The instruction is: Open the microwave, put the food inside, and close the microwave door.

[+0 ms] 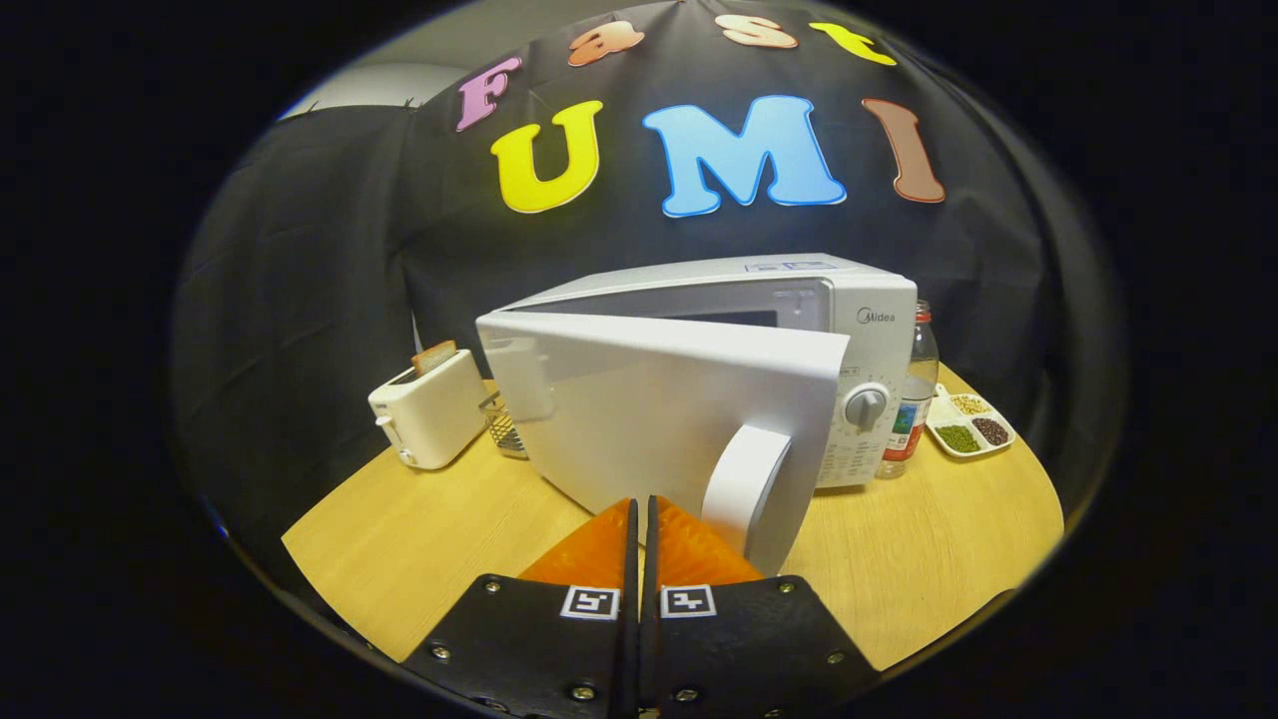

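Observation:
A white microwave point(859, 330) stands on the wooden table point(419, 539), straight ahead of my fingers. Its door point(639, 409) is swung partly open toward me, hinged on the left, and the dark cavity shows through the gap above it. The door's white handle point(744, 484) sits just right of my fingertips. My gripper point(642, 504) is shut, its orange fingers point(599, 549) pressed together with nothing between them, their tips against the lower face of the door. Whether food lies inside is hidden by the door.
A white toaster point(427, 411) with a slice of bread stands left of the microwave, a small wire basket point(502, 424) beside it. Right of the microwave are a bottle point(914, 389) and a divided tray of beans point(970, 421). The table's round edge is near.

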Motion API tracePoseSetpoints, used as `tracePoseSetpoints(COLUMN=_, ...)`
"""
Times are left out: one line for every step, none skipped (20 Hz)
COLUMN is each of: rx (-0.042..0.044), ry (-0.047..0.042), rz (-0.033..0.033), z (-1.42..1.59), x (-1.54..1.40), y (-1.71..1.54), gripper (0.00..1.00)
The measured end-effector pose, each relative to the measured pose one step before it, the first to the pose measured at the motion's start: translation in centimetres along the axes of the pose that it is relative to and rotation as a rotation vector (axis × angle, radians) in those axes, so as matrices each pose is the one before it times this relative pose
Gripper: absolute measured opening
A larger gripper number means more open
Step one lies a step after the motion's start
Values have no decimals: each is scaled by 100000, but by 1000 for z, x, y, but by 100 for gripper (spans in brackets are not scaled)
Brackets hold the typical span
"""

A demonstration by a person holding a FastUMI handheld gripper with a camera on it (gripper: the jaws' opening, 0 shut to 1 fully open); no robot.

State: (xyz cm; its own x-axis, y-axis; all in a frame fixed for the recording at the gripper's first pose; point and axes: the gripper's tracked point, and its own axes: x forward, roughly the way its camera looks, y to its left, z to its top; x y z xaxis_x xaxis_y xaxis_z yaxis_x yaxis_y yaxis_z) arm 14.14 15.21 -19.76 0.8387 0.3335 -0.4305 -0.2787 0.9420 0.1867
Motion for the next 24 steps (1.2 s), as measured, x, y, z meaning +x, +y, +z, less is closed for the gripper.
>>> tracePoseSetpoints(rx=299, ry=-454, rz=-865, z=328, x=414, y=-581, gripper=1)
tracePoseSetpoints(rx=223, ry=-402, rz=-994, z=436, x=411, y=-537, gripper=1)
tracePoseSetpoints(rx=76, ry=-424, rz=-943, z=370, x=443, y=-508, gripper=1)
tracePoseSetpoints(rx=58, ry=-618, rz=-945, z=439, x=437, y=-505, gripper=1)
tracePoseSetpoints(rx=30, ry=-501, rz=-927, z=374, x=504, y=-456, gripper=1)
tracePoseSetpoints(rx=297, ry=-390, rz=-925, z=464, x=554, y=-433, gripper=1)
tracePoseSetpoints(rx=489, ry=-602, rz=-742, z=351, x=483, y=-377, gripper=1)
tracePoseSetpoints(rx=533, ry=-453, rz=-666, z=366, x=588, y=-385, gripper=1)
tracePoseSetpoints(rx=417, ry=-330, rz=-795, z=253, x=556, y=-349, gripper=1)
tracePoseSetpoints(rx=123, ry=-68, rz=-803, z=285, x=546, y=-278, gripper=1)
tracePoseSetpoints(rx=170, ry=-67, rz=-859, z=236, x=602, y=-362, gripper=1)
tracePoseSetpoints(rx=259, ry=-3, rz=-430, z=217, x=464, y=-211, gripper=1)
tracePoseSetpoints(rx=438, ry=-169, rz=-336, z=266, x=495, y=-146, gripper=1)
tracePoseSetpoints(rx=265, ry=-169, rz=-348, z=222, x=433, y=-152, gripper=1)
tracePoseSetpoints(rx=105, ry=-275, rz=-534, z=148, x=465, y=-270, gripper=1)
tracePoseSetpoints(rx=137, ry=-252, rz=-630, z=236, x=427, y=-187, gripper=1)
tracePoseSetpoints(rx=443, ry=-251, rz=-650, z=98, x=421, y=-184, gripper=1)
tracePoseSetpoints(rx=839, ry=-210, rz=-858, z=317, x=425, y=-191, gripper=1)
tracePoseSetpoints(rx=1146, ry=23, rz=-756, z=264, x=539, y=-187, gripper=1)
tracePoseSetpoints(rx=1260, ry=939, rz=-614, z=203, x=485, y=-156, gripper=1)
tracePoseSetpoints(rx=1738, ry=906, rz=215, z=-68, x=46, y=69, gripper=1)
tracePoseSetpoints(rx=-1354, ry=-719, rz=-127, z=110, x=4, y=120, gripper=1)
tracePoseSetpoints(rx=-3028, ry=-870, rz=-579, z=-131, x=221, y=-303, gripper=1)
tracePoseSetpoints(rx=-1662, ry=-819, rz=-64, z=215, x=113, y=-102, gripper=1)
